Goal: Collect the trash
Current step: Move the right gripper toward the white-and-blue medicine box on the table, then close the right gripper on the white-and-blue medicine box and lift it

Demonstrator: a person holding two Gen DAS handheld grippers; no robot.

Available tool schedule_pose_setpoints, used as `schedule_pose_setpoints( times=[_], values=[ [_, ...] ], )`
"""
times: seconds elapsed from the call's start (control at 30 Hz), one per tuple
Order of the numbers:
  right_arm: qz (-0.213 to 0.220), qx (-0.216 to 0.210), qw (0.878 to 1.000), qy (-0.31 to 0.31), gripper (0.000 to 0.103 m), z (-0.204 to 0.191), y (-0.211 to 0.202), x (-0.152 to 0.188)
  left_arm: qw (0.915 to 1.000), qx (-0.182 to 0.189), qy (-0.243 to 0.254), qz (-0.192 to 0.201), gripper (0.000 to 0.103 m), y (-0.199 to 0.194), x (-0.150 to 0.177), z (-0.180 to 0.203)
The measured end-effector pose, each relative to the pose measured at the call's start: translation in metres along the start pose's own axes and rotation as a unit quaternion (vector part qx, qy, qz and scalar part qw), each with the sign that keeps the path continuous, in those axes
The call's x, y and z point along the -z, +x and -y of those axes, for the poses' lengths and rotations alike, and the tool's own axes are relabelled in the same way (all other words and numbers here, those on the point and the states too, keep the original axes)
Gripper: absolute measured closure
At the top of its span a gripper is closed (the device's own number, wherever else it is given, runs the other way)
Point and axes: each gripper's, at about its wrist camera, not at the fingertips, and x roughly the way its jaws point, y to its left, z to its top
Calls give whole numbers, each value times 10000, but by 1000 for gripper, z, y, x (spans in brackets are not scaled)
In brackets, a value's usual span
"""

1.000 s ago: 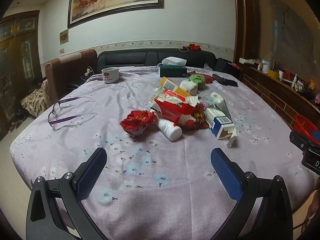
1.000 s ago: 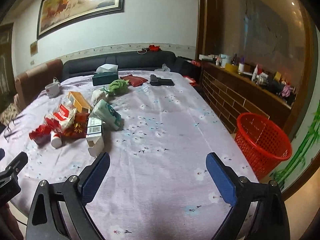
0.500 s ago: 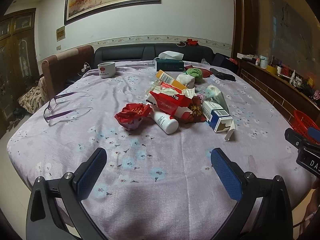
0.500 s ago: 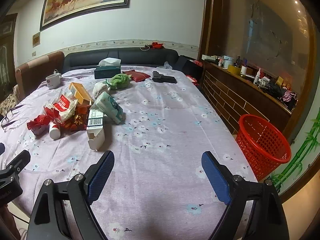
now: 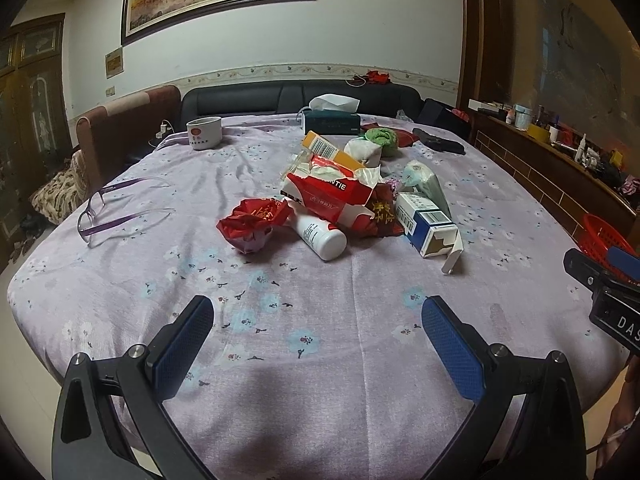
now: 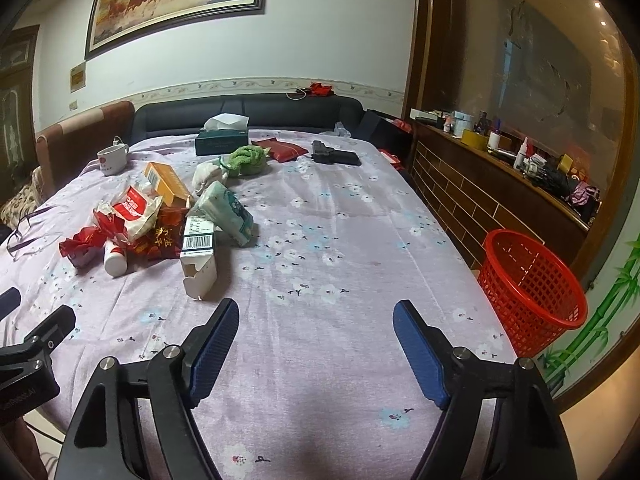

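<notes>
Both grippers hover low in their frames over the near edge of the table (image 5: 120, 304), holding nothing. Left gripper (image 5: 316, 334) has its jaws spread wide; right gripper (image 6: 314, 342) has just been narrowing its jaws, with only cloth between them. Across the middle of the left view lies the trash pile (image 5: 340, 204): a torn red bag (image 5: 332, 196), a blue-and-white box (image 5: 428, 226), a white bottle (image 5: 322, 236) and a crumpled red wrapper (image 5: 252, 224). At the right edge of the right view, on the floor beside the table, stands a red basket (image 6: 532, 288). A good first pick is probably the box, nearest the right gripper, pinched across its narrow sides. Glasses (image 5: 116, 212) at left and a cup (image 5: 204, 132) at upper left should likely stay.
</notes>
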Motion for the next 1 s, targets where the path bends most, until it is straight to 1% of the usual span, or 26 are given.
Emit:
schedule_pose_setpoints(
  times=[0.2,0.27,0.37,0.5,0.53,0.57,0.63,0.7,0.73,0.8,0.9,0.93,1.0],
  values=[
    [-44,-82,9999,67,22,2,2,1,10000,56,-10,-43,0,1,0,-1],
    [-79,-248,9996,103,22,2,2,1,9997,141,-88,-159,0,4,-2,-6],
    [-85,-513,9985,143,22,0,2,3,9992,163,-235,-282,0,9,-4,-18],
    [-103,-747,9971,84,23,-6,0,4,9984,145,-427,-337,0,13,-8,-36],
    [-97,-803,9967,68,23,-7,0,4,9983,141,-447,-347,0,15,-11,-40],
    [-98,-840,9964,52,26,-9,0,4,9982,131,-474,-357,0,16,-14,-46],
    [-136,-934,9955,45,31,-10,0,5,9982,68,-501,-323,8,18,-20,-56],
    [-181,-1047,9943,81,36,-9,2,5,9980,46,-500,-385,11,23,-28,-65],
    [-199,-1092,9938,89,37,-9,2,5,9976,103,-526,-436,20,27,-31,-69],
    [-225,-1161,9929,77,40,-10,4,4,9959,248,-611,-615,32,40,-40,-78],
    [-276,-1286,9912,114,40,-11,7,4,9913,571,-539,-1052,32,67,-51,-83],
    [-297,-1325,9907,123,40,-11,8,3,9907,618,-453,-1124,32,74,-53,-81],
    [-336,-1420,9892,160,40,-10,12,1,9912,574,-243,-1171,33,87,-57,-76]
  ],
)
